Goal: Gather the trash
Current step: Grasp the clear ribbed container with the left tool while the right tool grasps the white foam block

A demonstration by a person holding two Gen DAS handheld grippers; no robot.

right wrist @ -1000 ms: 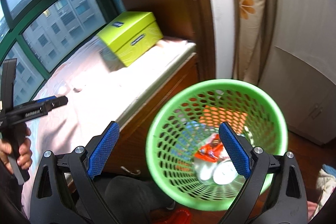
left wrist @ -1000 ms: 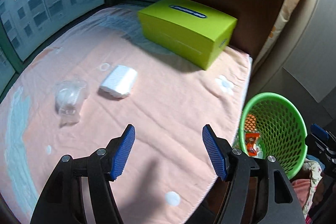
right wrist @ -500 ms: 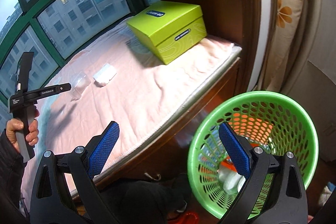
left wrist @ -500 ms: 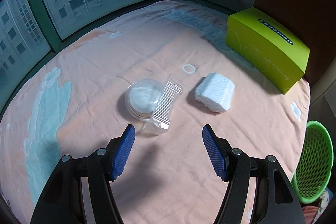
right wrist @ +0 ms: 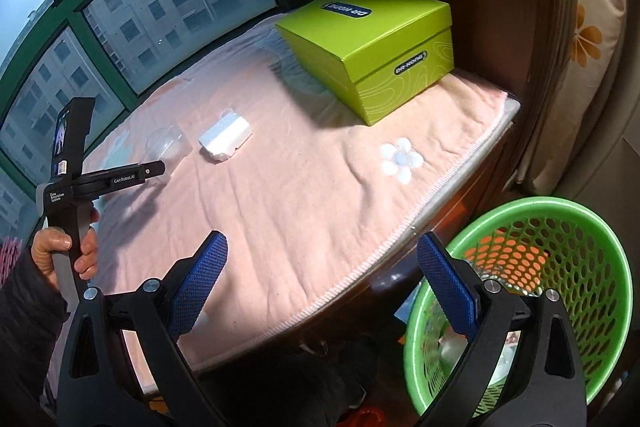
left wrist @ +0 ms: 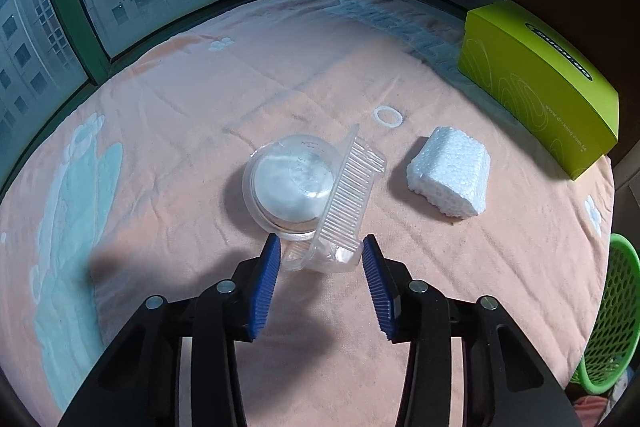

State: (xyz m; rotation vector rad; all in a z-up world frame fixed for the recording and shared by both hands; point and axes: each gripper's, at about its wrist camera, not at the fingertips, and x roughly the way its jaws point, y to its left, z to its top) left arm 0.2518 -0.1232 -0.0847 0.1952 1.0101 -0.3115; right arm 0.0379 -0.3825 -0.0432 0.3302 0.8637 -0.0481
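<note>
From my left wrist camera, my left gripper hangs low over the pink blanket, and its jaws have just been closing in; the near end of the clear plastic clamshell container sits between the blue pads, which are right at its sides, though I can't tell if they press it yet. The container lies open on the blanket, round half to the left, ribbed half tipped up. Just right of it, apart, is a white foam block, then the lime-green shoebox by the brown wall, and the green mesh basket off the blanket's edge. On my right camera, the person's hand grips the left tool's handle at far left. My right gripper is spread wide with nothing in it, over the blanket's edge, with the basket under its right finger, some trash inside.
</note>
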